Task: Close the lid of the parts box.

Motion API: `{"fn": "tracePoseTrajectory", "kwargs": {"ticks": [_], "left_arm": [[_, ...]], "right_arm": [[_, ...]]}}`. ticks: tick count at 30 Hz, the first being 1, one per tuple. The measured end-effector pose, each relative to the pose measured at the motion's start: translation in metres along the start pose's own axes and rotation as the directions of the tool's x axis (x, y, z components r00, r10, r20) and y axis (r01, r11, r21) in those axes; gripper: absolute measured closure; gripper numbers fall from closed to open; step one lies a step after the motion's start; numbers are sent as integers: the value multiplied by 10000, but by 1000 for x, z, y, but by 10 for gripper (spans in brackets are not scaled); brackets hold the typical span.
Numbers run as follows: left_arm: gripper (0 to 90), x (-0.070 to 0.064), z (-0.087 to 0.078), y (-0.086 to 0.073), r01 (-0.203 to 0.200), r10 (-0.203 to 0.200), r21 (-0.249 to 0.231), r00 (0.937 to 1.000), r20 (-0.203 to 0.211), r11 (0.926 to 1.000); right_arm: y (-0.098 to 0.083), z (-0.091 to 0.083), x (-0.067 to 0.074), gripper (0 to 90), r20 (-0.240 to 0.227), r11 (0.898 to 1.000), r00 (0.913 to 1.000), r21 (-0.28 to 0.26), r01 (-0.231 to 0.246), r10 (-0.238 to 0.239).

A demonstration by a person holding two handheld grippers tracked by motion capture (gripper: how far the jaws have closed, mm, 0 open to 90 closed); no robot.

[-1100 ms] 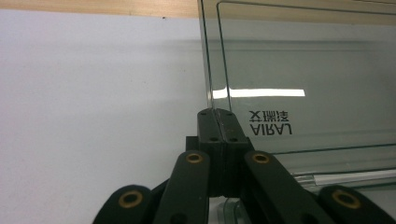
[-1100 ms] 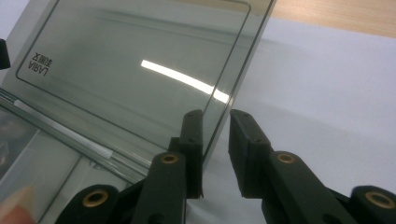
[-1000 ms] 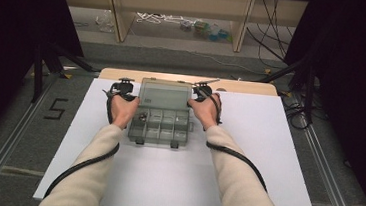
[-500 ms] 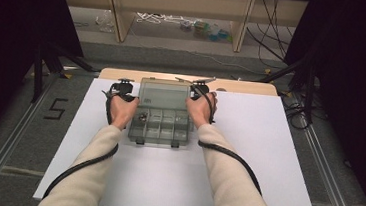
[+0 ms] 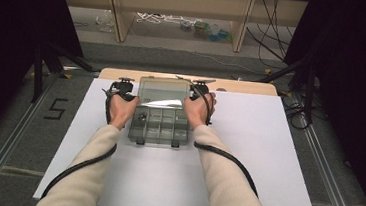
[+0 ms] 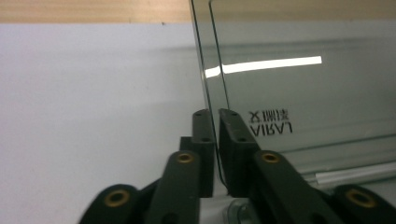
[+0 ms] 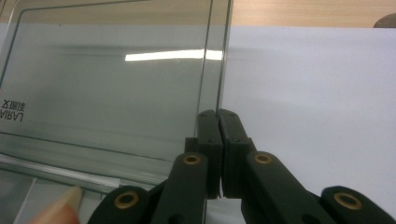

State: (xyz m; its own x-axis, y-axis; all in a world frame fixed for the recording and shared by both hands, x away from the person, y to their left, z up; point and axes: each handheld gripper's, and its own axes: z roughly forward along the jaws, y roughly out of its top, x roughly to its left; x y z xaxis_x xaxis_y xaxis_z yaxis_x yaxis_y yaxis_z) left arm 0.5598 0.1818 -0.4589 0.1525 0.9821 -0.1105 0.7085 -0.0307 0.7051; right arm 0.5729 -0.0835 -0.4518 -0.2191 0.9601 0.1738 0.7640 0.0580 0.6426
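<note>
Grey floor (image 5: 29, 119), wooden shelf (image 5: 179, 12), white table (image 5: 276, 156), dark surroundings.

- A white table (image 5: 266, 155) with a wooden strip along its far edge.
- A clear compartment box (image 5: 161, 126) rests on it, lid (image 5: 164, 92) raised.

The box (image 5: 159, 123) is see-through smoky grey plastic, and its lid (image 6: 299, 79) has that same grey tint with dark lettering printed on it. Both grippers (image 6: 217, 114) (image 7: 217, 113) are matte black with little brass-coloured rivets. The table (image 5: 278, 141) is plain white with a light wood strip along the far edge. Sleeves (image 5: 224, 187) are cream, the cables (image 5: 231, 160) black, and the floor is grey with a dark "5" (image 5: 56, 108) marked on it.
</note>
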Motion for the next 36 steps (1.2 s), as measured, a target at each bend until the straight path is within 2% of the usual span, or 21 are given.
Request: {"fn": "tracePoseTrajectory", "kwargs": {"ticks": [2,3,4,6,7,10,11,13,15,16,17,19,22,23,25,27,30,31,32,33,36], "left_arm": [[749,3,-1,5,-87,87,-75,9999,-68,9999],[716,4,-1,6,-103,102,-225,9999,-28,9997],[696,6,-2,9,-127,124,-366,9999,-95,9992],[653,9,-2,14,-109,110,-633,9999,17,9979],[623,11,-1,17,-82,87,-706,9999,61,9975],[583,15,0,26,-250,251,-1028,9997,3,9944],[583,15,0,28,-251,250,-1023,9997,-32,9944],[583,15,1,35,-230,231,-1050,9997,2,9942],[583,15,2,40,-297,302,-1126,9995,27,9932],[583,16,3,43,-249,260,-1116,9996,80,9934],[582,16,4,45,-181,205,-1134,9996,201,9934],[580,17,8,49,-90,125,-1139,9995,303,9935],[583,17,14,51,-106,143,-1101,9994,328,9939],[584,18,17,52,-306,349,-1197,9988,335,9923],[586,17,20,53,50,-15,-942,9993,380,9955],[593,17,22,54,101,-78,-868,9996,268,9962],[618,16,25,55,187,-155,-839,9991,383,9963],[622,17,25,55,282,-252,-828,9990,368,9962],[631,17,26,55,293,-261,-847,9989,385,9960],[642,17,25,56,286,-254,-747,9987,436,9968],[676,17,25,57,565,-515,-794,9967,627,9952]], "right_arm": [[-1,0,0,895,20,10000,10000,-65,-24,24],[-2,-1,1,895,-34,9996,9996,-41,-276,276],[-3,-1,0,895,-10,9998,10000,-171,-81,81],[-5,-2,1,894,-98,9995,9998,-267,-158,156],[-5,-2,-1,894,-92,9993,9999,-377,49,-52],[-7,-3,-1,894,-147,9985,9998,-526,156,-164],[-8,-3,-1,894,-170,9978,9997,-639,189,-200],[-9,-4,1,894,-209,9977,9998,-666,-93,79],[-10,-3,-2,894,-265,9956,9994,-917,182,-207],[-10,-5,-2,894,-318,9969,9994,-781,111,-136],[-12,-3,-3,894,-317,9942,9989,-1027,317,-352],[-13,-4,-1,893,-430,9951,9991,-987,-36,-7],[-14,-3,-3,893,-399,9911,9984,-1288,336,-391],[-15,-5,-1,893,-546,9937,9985,-1117,-92,31],[-16,-5,-4,893,-529,9923,9982,-1213,231,-297],[-15,-7,-3,893,-610,9917,9979,-1273,157,-236],[-16,-6,-3,893,-693,9908,9974,-1348,88,-183],[-16,-5,-5,893,-600,9886,9972,-1464,355,-447],[-17,-6,-6,893,-658,9899,9969,-1381,330,-424],[-17,-7,-4,893,-743,9914,9972,-1308,3,-101],[-16,-5,-8,893,-714,9855,9956,-1627,482,-605]]}}
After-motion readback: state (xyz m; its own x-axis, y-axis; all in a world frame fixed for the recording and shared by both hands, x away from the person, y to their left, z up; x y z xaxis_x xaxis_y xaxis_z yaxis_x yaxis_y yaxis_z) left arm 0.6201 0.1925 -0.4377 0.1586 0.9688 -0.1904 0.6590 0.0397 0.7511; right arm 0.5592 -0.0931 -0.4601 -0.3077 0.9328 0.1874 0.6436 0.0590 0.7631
